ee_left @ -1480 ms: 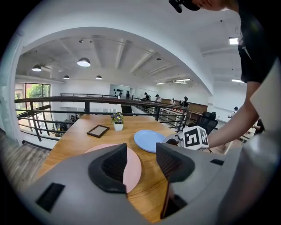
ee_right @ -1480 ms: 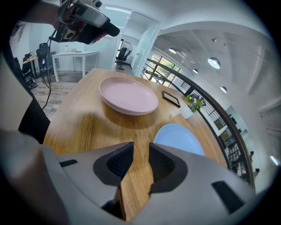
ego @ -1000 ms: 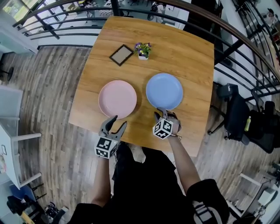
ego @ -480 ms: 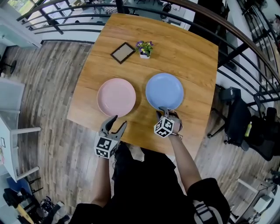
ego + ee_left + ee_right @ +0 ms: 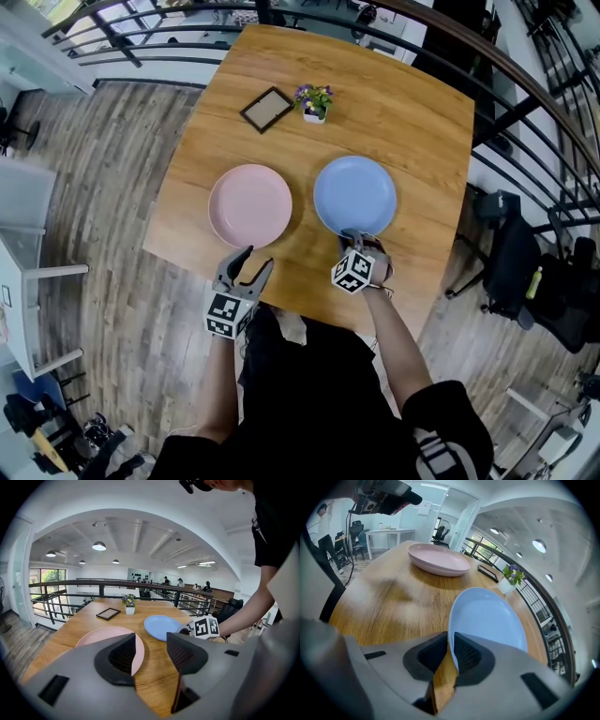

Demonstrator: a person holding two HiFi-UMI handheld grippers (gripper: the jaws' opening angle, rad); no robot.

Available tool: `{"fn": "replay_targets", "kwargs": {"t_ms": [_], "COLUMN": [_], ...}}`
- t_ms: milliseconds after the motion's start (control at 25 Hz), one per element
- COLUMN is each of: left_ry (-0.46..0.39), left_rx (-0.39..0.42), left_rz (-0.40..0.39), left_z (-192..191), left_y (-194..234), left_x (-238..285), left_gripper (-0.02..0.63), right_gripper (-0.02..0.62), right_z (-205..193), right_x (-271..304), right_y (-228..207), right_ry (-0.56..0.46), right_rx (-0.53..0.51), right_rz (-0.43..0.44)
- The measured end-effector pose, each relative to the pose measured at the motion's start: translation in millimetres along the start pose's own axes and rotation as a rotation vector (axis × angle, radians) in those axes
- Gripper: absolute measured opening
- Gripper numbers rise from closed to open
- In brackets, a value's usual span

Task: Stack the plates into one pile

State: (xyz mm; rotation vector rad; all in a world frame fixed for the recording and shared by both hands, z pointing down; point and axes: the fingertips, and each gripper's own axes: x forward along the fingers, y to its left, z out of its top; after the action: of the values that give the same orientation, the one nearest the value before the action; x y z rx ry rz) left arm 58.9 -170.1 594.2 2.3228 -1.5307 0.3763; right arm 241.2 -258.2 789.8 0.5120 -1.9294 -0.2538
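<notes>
A pink plate [image 5: 249, 205] and a blue plate [image 5: 354, 194] lie side by side on the wooden table [image 5: 403, 122]. My right gripper [image 5: 353, 240] is at the blue plate's near rim. In the right gripper view its jaws have just been closing, and they pinch the rim of the blue plate [image 5: 487, 616] between the pads; the right gripper [image 5: 451, 652] points steeply down. The pink plate [image 5: 438, 558] lies beyond. My left gripper [image 5: 251, 257] hangs open at the table's near edge, just short of the pink plate [image 5: 101, 634], with nothing between its fingers.
A dark picture frame [image 5: 267, 109] and a small flower pot [image 5: 315, 101] stand at the far side of the table. A black railing [image 5: 525, 89] curves behind and to the right. An office chair [image 5: 511, 253] stands right of the table.
The right gripper has sunk slightly onto the blue plate's near rim and its jaws have narrowed. The left gripper has stayed in place.
</notes>
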Motion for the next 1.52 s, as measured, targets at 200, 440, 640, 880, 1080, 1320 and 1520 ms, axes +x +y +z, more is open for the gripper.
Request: {"fn": "replay_targets", "kwargs": {"t_ms": [200, 440, 640, 880, 1080, 1320, 1520], "left_ry": [0.007, 0.003, 0.0, -0.004, -0.022, -0.03, -0.033], "left_rx": [-0.015, -0.023, -0.032, -0.04, -0.044, -0.052, -0.058], "left_rz": [0.013, 0.022, 0.028, 0.032, 0.042, 0.043, 0.04], "left_z": [-2, 0, -1, 3, 2, 0, -4], "left_y": [2, 5, 6, 4, 7, 9, 13], "left_x": [-6, -10, -15, -22, -24, -26, -34], "left_gripper": [0.219, 0.219, 0.219, 0.219, 0.219, 0.219, 0.219], "right_gripper": [0.035, 0.023, 0.021, 0.021, 0.021, 0.021, 0.021], "right_z": [0, 4, 9, 13, 16, 17, 21], "right_x": [0, -1, -6, -14, -16, -17, -22], "right_y": [1, 1, 2, -2, -2, 0, 2], "right_ry": [0.012, 0.026, 0.014, 0.005, 0.006, 0.022, 0.03], "right_rx": [-0.035, -0.088, -0.074, -0.073, -0.074, -0.094, -0.101], "right_rz": [0.003, 0.002, 0.011, 0.001, -0.004, -0.009, -0.025]}}
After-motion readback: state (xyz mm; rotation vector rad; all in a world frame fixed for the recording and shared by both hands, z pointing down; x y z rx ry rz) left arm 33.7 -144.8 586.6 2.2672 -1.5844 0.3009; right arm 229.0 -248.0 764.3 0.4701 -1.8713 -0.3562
